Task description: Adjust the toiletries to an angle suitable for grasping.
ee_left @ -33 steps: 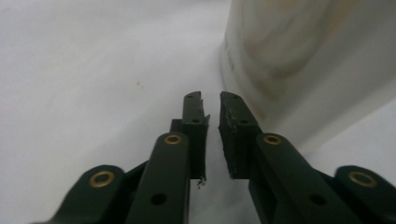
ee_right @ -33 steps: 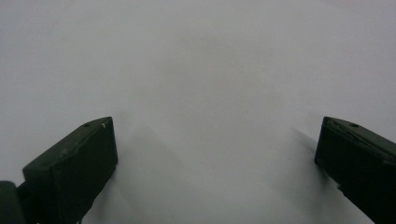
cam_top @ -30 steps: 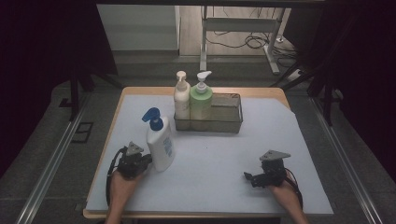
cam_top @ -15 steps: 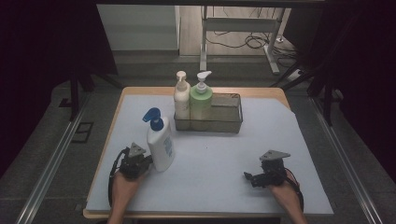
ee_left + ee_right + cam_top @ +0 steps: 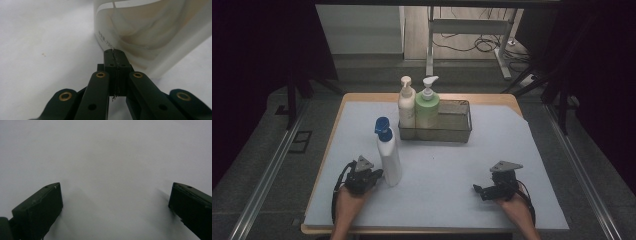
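The white bottle (image 5: 389, 157) with a blue cap stands upright left of centre on the tabletop (image 5: 452, 165), long axis vertical. The left gripper (image 5: 373, 176) sits just at its base, lower left, fingers (image 5: 114, 60) pressed together on nothing. The right gripper (image 5: 478, 190), lower right, is well apart, fingers (image 5: 40, 206) spread. The bottle's small print is unreadable.

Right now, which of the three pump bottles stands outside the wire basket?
The white bottle with the blue pump. It stands alone on the table, beside the left gripper; the cream bottle and the green bottle stand in the basket.
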Demonstrator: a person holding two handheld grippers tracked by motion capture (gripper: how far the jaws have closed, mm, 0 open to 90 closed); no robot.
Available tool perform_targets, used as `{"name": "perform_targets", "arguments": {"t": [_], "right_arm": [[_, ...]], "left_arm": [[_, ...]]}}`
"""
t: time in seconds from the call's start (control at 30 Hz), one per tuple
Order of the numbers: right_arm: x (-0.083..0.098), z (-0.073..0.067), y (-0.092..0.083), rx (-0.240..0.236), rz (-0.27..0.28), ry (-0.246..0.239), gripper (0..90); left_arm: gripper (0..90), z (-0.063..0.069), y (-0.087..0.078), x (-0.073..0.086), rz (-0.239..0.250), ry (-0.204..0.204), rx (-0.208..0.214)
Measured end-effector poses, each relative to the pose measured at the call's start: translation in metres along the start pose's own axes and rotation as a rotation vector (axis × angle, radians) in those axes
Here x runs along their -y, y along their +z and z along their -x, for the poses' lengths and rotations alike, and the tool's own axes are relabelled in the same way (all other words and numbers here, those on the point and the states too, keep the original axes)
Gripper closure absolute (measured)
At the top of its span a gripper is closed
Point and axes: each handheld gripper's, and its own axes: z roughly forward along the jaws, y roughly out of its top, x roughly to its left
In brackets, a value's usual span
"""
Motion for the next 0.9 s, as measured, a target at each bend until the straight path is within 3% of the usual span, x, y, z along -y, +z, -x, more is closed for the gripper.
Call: {"name": "perform_targets", "arguments": {"t": [0.7, 0.9], "right_arm": [[0.0, 0.0, 0.0, 0.0, -0.003, -0.001, 0.0], [0.0, 0.0, 0.0, -0.001, -0.002, 0.0, 0.0]], "left_arm": [[87.6, 0.025, 0.009, -0.008, -0.021, 0.075, 0.084], [87.3, 0.025, 0.012, -0.008, -0.024, 0.062, 0.098]]}}
